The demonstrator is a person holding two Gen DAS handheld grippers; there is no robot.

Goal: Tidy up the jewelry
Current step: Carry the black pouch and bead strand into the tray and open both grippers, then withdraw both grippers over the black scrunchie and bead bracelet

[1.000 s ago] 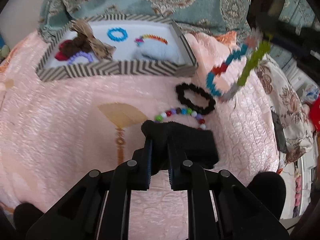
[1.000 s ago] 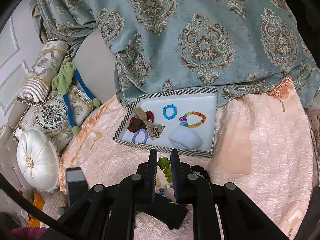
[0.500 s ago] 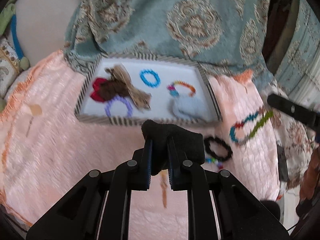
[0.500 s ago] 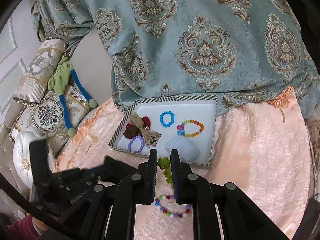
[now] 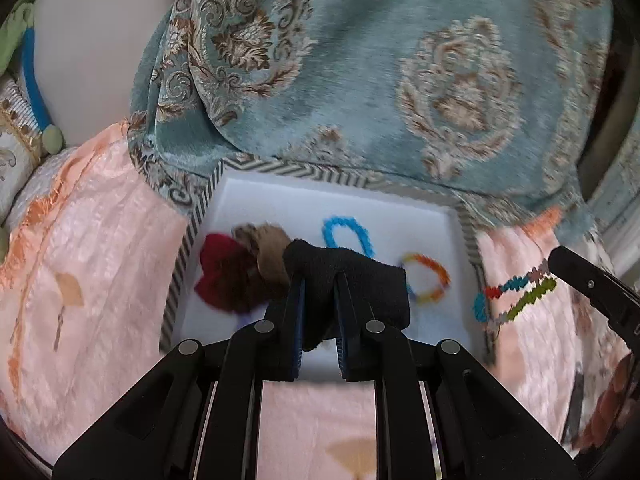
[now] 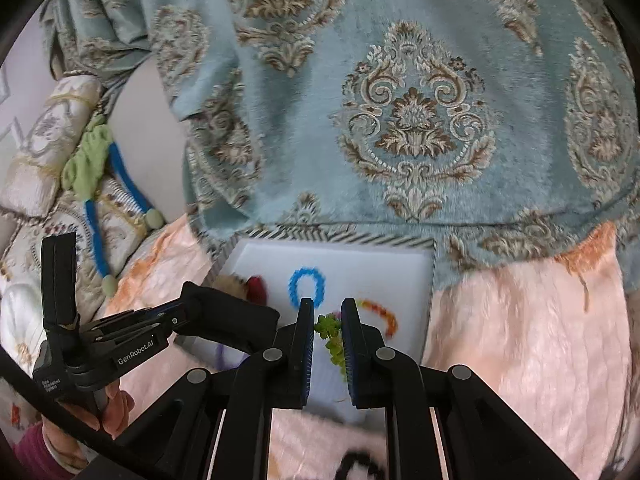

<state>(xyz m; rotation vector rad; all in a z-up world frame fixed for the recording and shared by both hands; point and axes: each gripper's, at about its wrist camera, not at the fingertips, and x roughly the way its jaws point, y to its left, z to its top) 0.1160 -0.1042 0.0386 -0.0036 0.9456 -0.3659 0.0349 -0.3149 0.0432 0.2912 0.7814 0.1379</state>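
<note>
My left gripper [image 5: 319,280] is shut on a black fabric band [image 5: 360,284] and holds it over the striped box [image 5: 182,256] with a white floor. In the box lie a red and brown bow [image 5: 236,268], a blue ring bracelet [image 5: 346,236] and an orange-yellow bead bracelet [image 5: 430,280]. My right gripper [image 6: 327,320] is shut on a multicoloured beaded bracelet [image 6: 332,334], which hangs at the box's right edge in the left wrist view [image 5: 516,296]. The left gripper and band show in the right wrist view [image 6: 228,316].
A teal patterned blanket [image 6: 400,100] drapes over the box's far rim. The pink quilted bedspread [image 5: 88,264] lies all around. Cushions and a green-blue headband [image 6: 92,184] lie at the left. A black scrunchie [image 6: 360,466] lies on the bedspread near me.
Both grippers have moved forward to the box. The left one lifted the black band off the bedspread and now holds it over the box; the right one carried its bracelet along.
</note>
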